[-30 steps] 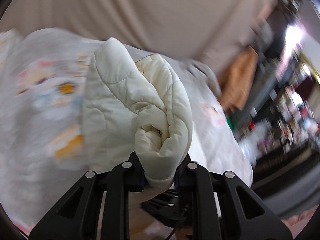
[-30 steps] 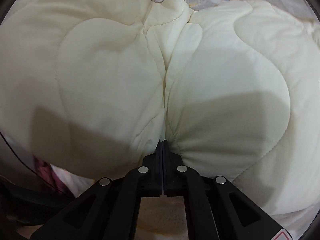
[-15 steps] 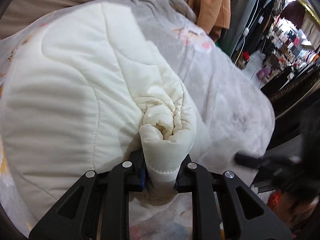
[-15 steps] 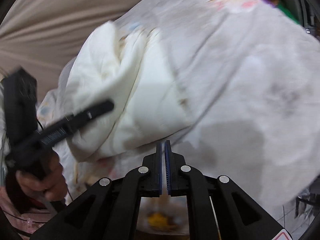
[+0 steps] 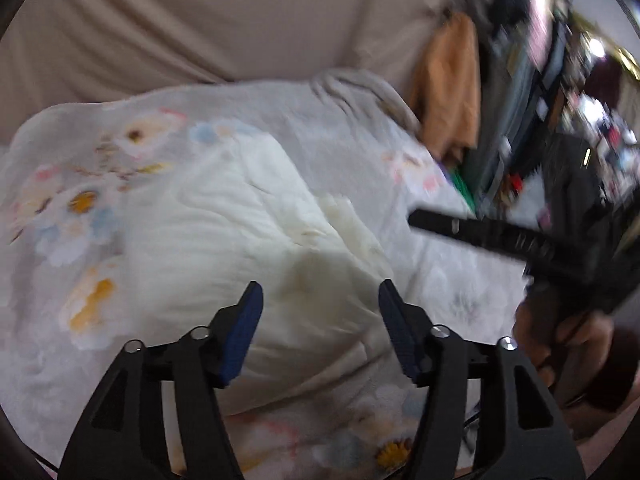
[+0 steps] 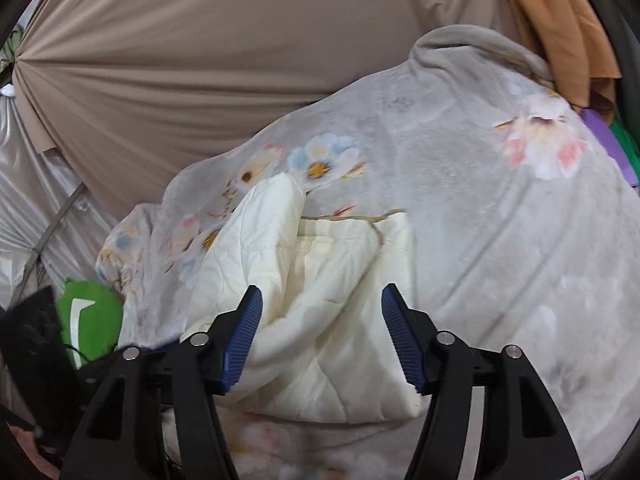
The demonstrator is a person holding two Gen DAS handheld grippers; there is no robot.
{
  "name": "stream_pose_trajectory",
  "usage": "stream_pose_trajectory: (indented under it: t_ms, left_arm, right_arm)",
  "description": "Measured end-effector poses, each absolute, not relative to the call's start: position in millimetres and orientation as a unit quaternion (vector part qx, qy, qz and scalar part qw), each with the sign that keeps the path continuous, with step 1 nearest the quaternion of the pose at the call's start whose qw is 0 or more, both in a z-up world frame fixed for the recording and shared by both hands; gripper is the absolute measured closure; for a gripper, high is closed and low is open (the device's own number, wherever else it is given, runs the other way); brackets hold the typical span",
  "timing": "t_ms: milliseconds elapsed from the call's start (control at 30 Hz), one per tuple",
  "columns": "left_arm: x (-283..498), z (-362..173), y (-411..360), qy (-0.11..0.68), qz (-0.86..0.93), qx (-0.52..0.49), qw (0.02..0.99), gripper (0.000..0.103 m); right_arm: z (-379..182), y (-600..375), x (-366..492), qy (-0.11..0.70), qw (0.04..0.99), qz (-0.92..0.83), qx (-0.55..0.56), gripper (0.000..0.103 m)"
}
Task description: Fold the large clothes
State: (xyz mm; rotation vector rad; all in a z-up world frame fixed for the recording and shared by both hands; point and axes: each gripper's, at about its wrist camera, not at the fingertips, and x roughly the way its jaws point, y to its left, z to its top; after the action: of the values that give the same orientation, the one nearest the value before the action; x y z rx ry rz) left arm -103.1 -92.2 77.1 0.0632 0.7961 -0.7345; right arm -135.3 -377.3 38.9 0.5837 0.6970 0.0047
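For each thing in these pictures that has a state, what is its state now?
Left claw: open, holds nothing.
Right claw: open, holds nothing.
Cream quilted garment: released, lies loosely folded on the blanket.
Floral grey blanket: spread out beneath the garment, wrinkled.

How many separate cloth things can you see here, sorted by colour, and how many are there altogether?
Cream quilted garment: 1
Grey floral blanket: 1
Beige draped sheet: 1
Orange cloth: 1
Green cloth: 1
Total: 5

Both grippers, left and right, are open and hold nothing.
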Motion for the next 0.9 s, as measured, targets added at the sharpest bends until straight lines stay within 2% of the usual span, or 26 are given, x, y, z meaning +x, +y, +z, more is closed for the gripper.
stream_pose_trajectory:
  t_ms: [67,167,367,400,433,467,500,600,667,733,833,900]
  left_arm:
    - [-95,90,-64,0.376,-0.316,-0.016,0.871,0.041]
    - [-80,95,-26,0.376,-0.242,-0.072,0.891,0.04]
    - [-63,80,-17,0.395,-0.17,-0.068,0.9,0.04]
    - [-60,78,-21,0.399,-0.168,-0.069,0.899,0.04]
    - [-58,75,-24,0.403,-0.168,-0.072,0.897,0.04]
    - [-54,74,-26,0.408,-0.17,-0.077,0.894,0.04]
    - [-53,74,-28,0.41,-0.172,-0.08,0.892,0.04]
    - [-51,83,-38,0.4,-0.191,-0.073,0.894,0.04]
    - [-50,86,-49,0.395,-0.209,-0.061,0.892,0.04]
    - [-48,81,-68,0.404,-0.235,-0.048,0.883,0.04]
    - [-46,59,-105,0.427,-0.27,-0.023,0.863,0.04]
    - [-46,37,-129,0.447,-0.286,0.002,0.848,0.04]
  right_arm:
    - [39,-367,-127,0.345,0.894,0.021,0.284,0.039]
    - [36,-353,-113,0.362,0.886,0.039,0.286,0.028]
    - [8,-343,-70,0.403,0.843,0.077,0.349,0.028]
    - [2,-343,-62,0.412,0.834,0.078,0.358,0.031]
    - [-4,-343,-57,0.42,0.828,0.081,0.362,0.04]
    - [-8,-341,-52,0.432,0.822,0.084,0.361,0.079]
    - [-7,-341,-51,0.431,0.822,0.085,0.361,0.09]
    - [31,-348,-85,0.336,0.866,0.123,0.349,0.096]
    - [43,-351,-111,0.314,0.891,0.118,0.307,0.097]
    - [22,-357,-121,0.351,0.886,0.095,0.288,0.097]
    - [-44,-367,-127,0.421,0.854,0.054,0.302,0.099]
    - [-73,-375,-138,0.43,0.839,0.035,0.331,0.101]
